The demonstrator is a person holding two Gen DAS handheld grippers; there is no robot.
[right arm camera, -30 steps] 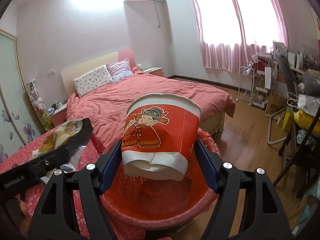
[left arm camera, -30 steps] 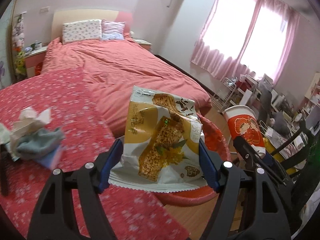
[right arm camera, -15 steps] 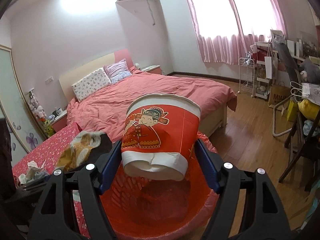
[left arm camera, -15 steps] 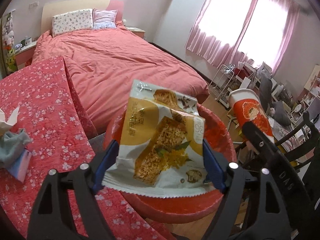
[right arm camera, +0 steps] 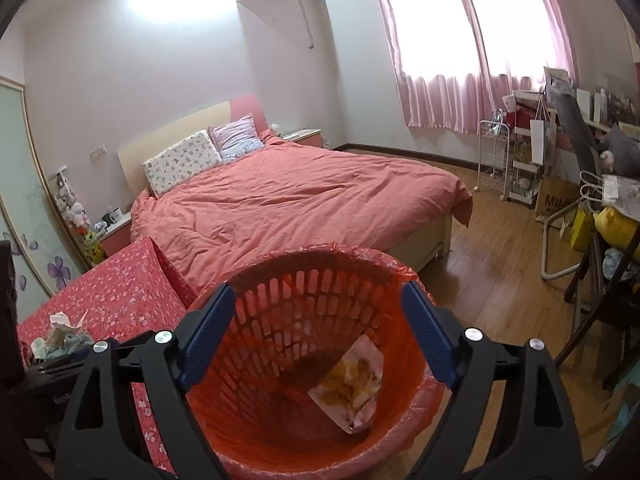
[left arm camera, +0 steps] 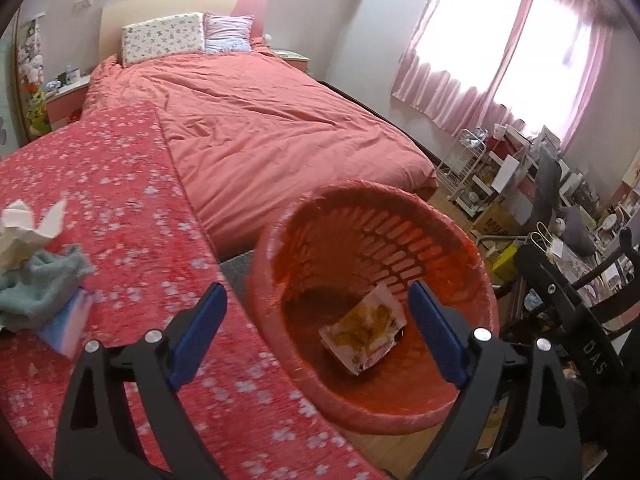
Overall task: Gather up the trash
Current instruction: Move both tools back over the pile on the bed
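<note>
left gripper (left arm camera: 316, 332): jaws apart, empty, above basket | right gripper (right arm camera: 316, 330): jaws apart, empty, above basket | red basket (right arm camera: 280, 276): on floor beside bench edge | snack wrapper (right arm camera: 352, 384): inside basket, at bottom | tissues (left arm camera: 28, 228): on bench (left arm camera: 132, 208), left edge

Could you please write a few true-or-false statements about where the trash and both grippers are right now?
1. The snack wrapper lies inside the red basket. True.
2. The left gripper is shut on the wrapper. False: its fingers are spread apart with nothing between them.
3. The right gripper is open above the basket. True.
4. Crumpled tissue and a grey-green cloth sit on the floral cover. True.
5. The basket has no liner. False: a thin red plastic bag lines its rim.
</note>
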